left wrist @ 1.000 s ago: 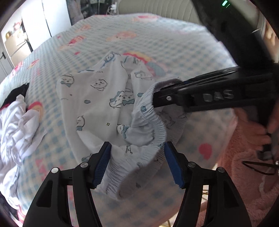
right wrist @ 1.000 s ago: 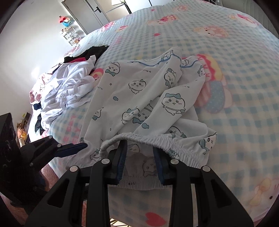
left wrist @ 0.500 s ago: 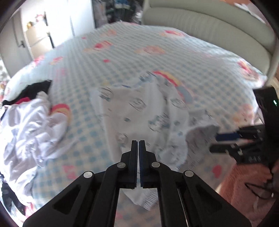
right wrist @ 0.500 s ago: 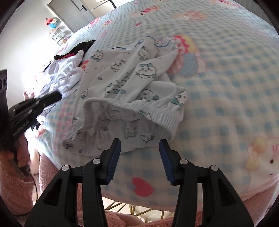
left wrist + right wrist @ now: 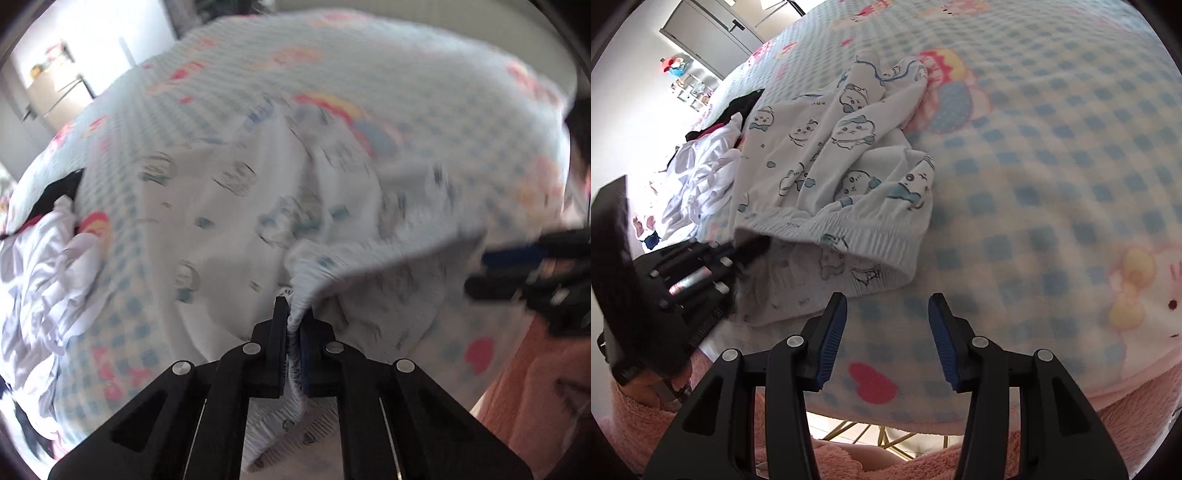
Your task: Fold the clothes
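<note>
White printed shorts (image 5: pixel 827 155) lie crumpled on the bed (image 5: pixel 1052 155). The left gripper (image 5: pixel 293 328) pinches their waistband at 6 o'clock; the right gripper (image 5: pixel 886 332), spread and empty, must next grab the band's other end.

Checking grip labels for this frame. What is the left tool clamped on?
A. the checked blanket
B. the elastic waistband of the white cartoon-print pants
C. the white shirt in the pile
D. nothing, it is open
B: in the left wrist view, the left tool has its fingers shut with the gathered elastic waistband of the white cartoon-print pants pinched between them.
</note>
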A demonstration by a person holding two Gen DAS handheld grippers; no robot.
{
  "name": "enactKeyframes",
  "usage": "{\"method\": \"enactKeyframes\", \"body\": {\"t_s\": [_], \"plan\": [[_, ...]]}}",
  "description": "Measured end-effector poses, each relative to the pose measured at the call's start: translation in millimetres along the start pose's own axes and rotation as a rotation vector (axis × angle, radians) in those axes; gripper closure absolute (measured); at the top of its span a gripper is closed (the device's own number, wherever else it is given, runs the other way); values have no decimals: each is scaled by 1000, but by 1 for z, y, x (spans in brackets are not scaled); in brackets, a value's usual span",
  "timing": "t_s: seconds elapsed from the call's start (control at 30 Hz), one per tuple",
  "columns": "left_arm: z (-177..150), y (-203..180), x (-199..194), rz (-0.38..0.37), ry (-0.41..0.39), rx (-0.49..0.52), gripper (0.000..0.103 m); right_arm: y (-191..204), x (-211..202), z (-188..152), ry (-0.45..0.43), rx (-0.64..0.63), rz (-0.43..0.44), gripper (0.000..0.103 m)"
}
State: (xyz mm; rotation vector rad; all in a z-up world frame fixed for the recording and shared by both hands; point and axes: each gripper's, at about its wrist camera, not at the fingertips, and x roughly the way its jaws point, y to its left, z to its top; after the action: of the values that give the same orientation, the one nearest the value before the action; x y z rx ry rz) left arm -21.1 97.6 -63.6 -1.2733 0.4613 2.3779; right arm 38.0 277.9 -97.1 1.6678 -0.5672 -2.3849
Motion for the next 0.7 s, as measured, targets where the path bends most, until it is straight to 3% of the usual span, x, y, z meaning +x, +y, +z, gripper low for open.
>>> {"method": "enactKeyframes", "body": {"t_s": [0.13,0.23,0.37,0.5,0.57,0.6,0.7], "plan": [[8,32,-56,36,-136,-112,98,18,6,8,-17,-51,66,48],[6,53,-90,60,-204,-174,98,41,27,17,-7,-110,69,44],[-2,76,-126,95,-260,-226,98,60,56,22,29,-178,-38,45],[-17,95,-123,91,-233,-279,98,60,49,22,-32,-176,-99,48],[-25,101,-114,72,-206,-306,98,58,46,23,-49,-185,-110,70],[-30,101,-106,70,-187,-314,98,57,43,23,-62,-189,-118,90],[-48,93,-82,64,-122,-323,97,49,24,27,-122,-175,-144,96]]}}
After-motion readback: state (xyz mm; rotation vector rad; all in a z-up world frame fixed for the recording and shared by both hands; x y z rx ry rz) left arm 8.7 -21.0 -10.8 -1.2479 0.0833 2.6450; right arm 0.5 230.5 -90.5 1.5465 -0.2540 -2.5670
